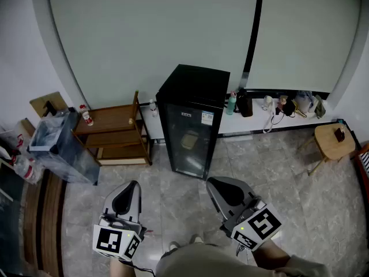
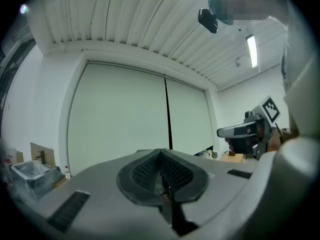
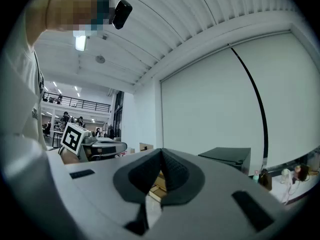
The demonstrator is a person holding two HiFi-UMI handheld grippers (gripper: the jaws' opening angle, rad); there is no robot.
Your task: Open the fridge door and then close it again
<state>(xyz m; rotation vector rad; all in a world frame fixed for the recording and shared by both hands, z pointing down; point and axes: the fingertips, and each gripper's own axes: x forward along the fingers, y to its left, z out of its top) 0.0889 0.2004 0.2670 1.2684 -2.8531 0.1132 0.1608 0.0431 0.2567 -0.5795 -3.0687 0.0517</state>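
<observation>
Nearest the person, both tools hang over the near edge of the grey stone-tiled floor [image 1: 173, 203], pointing level toward the far wall. The left gripper [image 1: 134, 184], a grey two-jaw tool with a marker cube, has its ribbed black pads [image 2: 145, 171] pressed together with nothing between them. The right gripper [image 1: 214, 183] is closed the same way, its dark pads [image 3: 172, 171] meeting at the tip and empty. Neither tool touches anything, and they are side by side with a gap between them.

Beyond them, well apart from both tips, stands the small black fridge [image 1: 193, 120] near the back edge of the floor, its tall glass door [image 1: 189, 146] facing the person and lying flush, closed. In the right gripper view its black top [image 3: 227, 156] shows ahead and to the right.

Left of the fridge is a low brown wooden shelf unit [image 1: 115, 134], and further left a clear plastic bin [image 1: 57, 146]. At the floor's right edge sits a round pale wooden stool [image 1: 331, 142].

Behind the fridge a white ledge [image 1: 253, 124] runs along the wall, carrying a green bottle [image 1: 231, 104] beside the fridge's top corner and other small items too small to tell.
</observation>
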